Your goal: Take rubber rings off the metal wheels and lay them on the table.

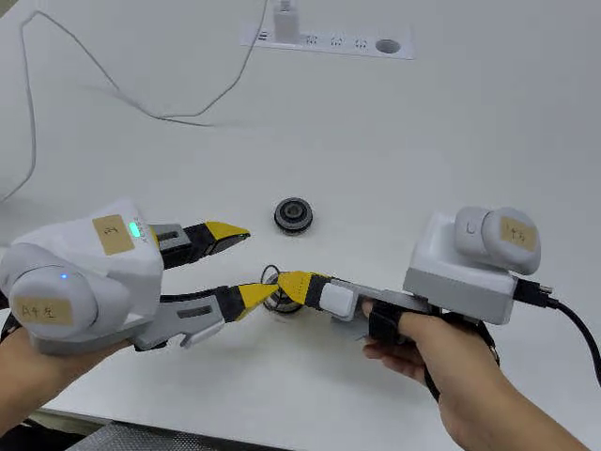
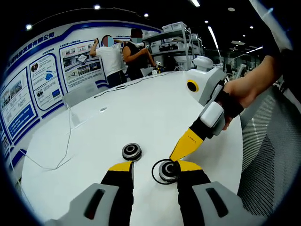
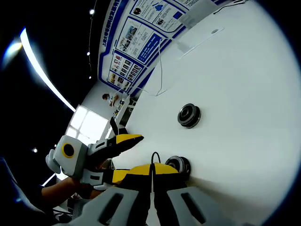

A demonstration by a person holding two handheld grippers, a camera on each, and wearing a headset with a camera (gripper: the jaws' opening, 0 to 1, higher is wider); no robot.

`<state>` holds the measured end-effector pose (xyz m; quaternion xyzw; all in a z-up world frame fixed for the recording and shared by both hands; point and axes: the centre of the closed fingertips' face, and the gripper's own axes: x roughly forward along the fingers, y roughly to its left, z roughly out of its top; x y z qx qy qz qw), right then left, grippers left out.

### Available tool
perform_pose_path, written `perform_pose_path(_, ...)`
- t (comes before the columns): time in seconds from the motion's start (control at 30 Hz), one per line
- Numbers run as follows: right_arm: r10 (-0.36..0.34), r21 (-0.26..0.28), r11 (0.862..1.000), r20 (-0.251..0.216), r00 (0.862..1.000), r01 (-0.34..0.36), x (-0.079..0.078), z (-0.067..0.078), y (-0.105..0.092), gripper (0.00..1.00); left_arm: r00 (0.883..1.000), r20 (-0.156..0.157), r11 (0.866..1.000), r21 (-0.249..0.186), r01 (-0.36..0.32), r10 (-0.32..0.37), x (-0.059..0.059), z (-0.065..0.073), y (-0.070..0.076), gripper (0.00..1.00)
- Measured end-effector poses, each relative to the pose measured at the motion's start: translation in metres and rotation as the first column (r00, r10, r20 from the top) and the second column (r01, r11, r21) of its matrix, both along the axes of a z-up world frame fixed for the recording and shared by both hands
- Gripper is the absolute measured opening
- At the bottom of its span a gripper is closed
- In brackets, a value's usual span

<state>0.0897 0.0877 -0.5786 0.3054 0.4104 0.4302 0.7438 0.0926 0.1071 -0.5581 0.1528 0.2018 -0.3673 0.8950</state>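
White and bare, the surface carries two small dark metal wheels. The far wheel lies flat by itself, apart from both tools. The near wheel lies closer to the person, where the two tools meet.

The left gripper, held in the person's left hand, has its yellow-tipped fingers spread open. In the left gripper view the near wheel lies between them, close against the right-hand finger and clear of the other.

The right gripper, held in the person's right hand, reaches in from the right with its yellow tip down at the near wheel. In the right gripper view its fingers are pressed together, and a thin black rubber ring arches up from between the tips, so they are pinching it. The near wheel sits just to the right of those tips. In the left gripper view the ring lies as a loose loop around the near wheel, wider than the wheel and off its rim on the left side. Whether the ring is wholly free of the wheel I cannot tell.

At the far edge of the surface lies a white power strip with a white plug in it, and a thin white cable runs leftward across the surface. Beyond the surface, in the left gripper view, two people stand by a wall of blue and white posters.
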Motion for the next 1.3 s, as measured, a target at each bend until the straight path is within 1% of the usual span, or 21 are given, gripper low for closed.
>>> perform_pose_path(0.17, -0.006, 0.014, 1.0, -0.007, 1.0, 0.006, 0.001, 0.003, 0.0, 0.01, 1.0, 0.0, 1.0, 0.003, -0.009, 0.009, -0.002, 0.002, 0.003, 0.37)
perform_pose_path(0.23, -0.018, 0.014, 1.0, 0.0, 1.0, 0.018, 0.005, 0.005, -0.003, 0.01, 1.0, 0.0, 1.0, 0.002, -0.013, 0.013, -0.003, 0.003, 0.004, 0.37)
perform_pose_path(0.3, -0.042, 0.016, 0.999, 0.004, 0.999, 0.042, 0.01, 0.008, -0.009, 0.01, 1.0, -0.006, 1.0, -0.003, -0.019, 0.019, -0.004, 0.003, 0.004, 0.39)
perform_pose_path(0.33, -0.056, 0.012, 0.998, 0.013, 0.998, 0.056, 0.014, 0.008, -0.013, 0.01, 1.0, -0.02, 0.999, -0.024, -0.021, 0.021, -0.005, 0.004, 0.003, 0.41)
perform_pose_path(0.4, -0.078, 0.008, 0.997, 0.017, 0.997, 0.078, 0.02, 0.009, -0.019, 0.02, 1.0, -0.018, 0.999, -0.031, -0.024, 0.024, -0.005, 0.005, 0.003, 0.43)
perform_pose_path(0.53, -0.135, -0.007, 0.991, 0.024, 0.991, 0.136, 0.033, 0.007, -0.036, 0.02, 0.999, -0.015, 0.999, -0.041, -0.033, 0.033, -0.005, 0.006, 0.003, 0.45)
perform_pose_path(0.57, -0.151, -0.011, 0.988, 0.022, 0.988, 0.151, 0.036, 0.006, -0.04, 0.02, 0.999, -0.017, 0.998, -0.045, -0.035, 0.034, -0.005, 0.007, 0.003, 0.45)
perform_pose_path(0.63, -0.188, -0.024, 0.982, 0.017, 0.982, 0.188, 0.041, 0.003, -0.051, 0.02, 0.999, -0.027, 0.996, -0.078, -0.041, 0.039, -0.006, 0.01, 0.002, 0.49)
perform_pose_path(0.67, -0.207, -0.031, 0.978, 0.017, 0.978, 0.208, 0.044, 0.001, -0.057, 0.02, 0.999, -0.019, 0.996, -0.083, -0.044, 0.042, -0.005, 0.012, 0.002, 0.51)
perform_pose_path(0.73, -0.232, -0.044, 0.972, 0.011, 0.973, 0.232, 0.047, -0.002, -0.064, 0.02, 0.999, -0.016, 0.995, -0.087, -0.049, 0.048, -0.004, 0.014, 0.003, 0.51)
perform_pose_path(0.83, -0.282, -0.07, 0.957, -0.005, 0.959, 0.281, 0.05, -0.009, -0.078, 0.02, 0.998, -0.009, 0.995, -0.087, -0.056, 0.055, -0.003, 0.016, 0.003, 0.51)
perform_pose_path(0.9, -0.295, -0.074, 0.953, -0.01, 0.955, 0.294, 0.05, -0.011, -0.083, 0.02, 0.998, -0.007, 0.995, -0.081, -0.057, 0.057, -0.004, 0.016, 0.004, 0.51)
perform_pose_path(0.97, -0.309, -0.101, 0.947, -0.013, 0.951, 0.306, 0.048, -0.016, -0.088, 0.02, 0.998, -0.005, 0.995, -0.08, -0.058, 0.057, -0.004, 0.017, 0.004, 0.51)
perform_pose_path(1.07, -0.318, -0.123, 0.941, -0.009, 0.948, 0.314, 0.047, -0.02, -0.091, 0.02, 0.998, -0.004, 0.995, -0.08, -0.061, 0.061, -0.005, 0.017, 0.004, 0.51)
perform_pose_path(1.13, -0.323, -0.153, 0.935, 0.008, 0.947, 0.32, 0.046, -0.023, -0.095, 0.02, 0.998, -0.005, 0.995, -0.079, -0.063, 0.063, -0.007, 0.017, 0.004, 0.51)
perform_pose_path(1.17, -0.309, -0.201, 0.928, 0.062, 0.949, 0.315, 0.046, -0.026, -0.099, 0.02, 0.998, -0.006, 0.995, -0.079, -0.062, 0.062, -0.008, 0.016, 0.003, 0.52)
perform_pose_path(1.2, -0.298, -0.223, 0.924, 0.091, 0.95, 0.311, 0.046, -0.027, -0.1, 0.02, 0.998, -0.008, 0.995, -0.08, -0.06, 0.059, -0.008, 0.016, 0.003, 0.52)
perform_pose_path(1.23, -0.295, -0.238, 0.92, 0.105, 0.95, 0.312, 0.047, -0.028, -0.103, 0.02, 0.998, -0.013, 0.995, -0.083, -0.058, 0.057, -0.009, 0.016, 0.002, 0.52)
perform_pose_path(1.27, -0.292, -0.245, 0.919, 0.109, 0.95, 0.31, 0.046, -0.028, -0.103, 0.02, 0.998, -0.016, 0.995, -0.081, -0.058, 0.057, -0.01, 0.015, 0.002, 0.52)
perform_pose_path(1.3, -0.294, -0.257, 0.914, 0.109, 0.949, 0.313, 0.047, -0.03, -0.106, 0.02, 0.998, -0.016, 0.995, -0.075, -0.059, 0.058, -0.011, 0.014, 0.002, 0.52)
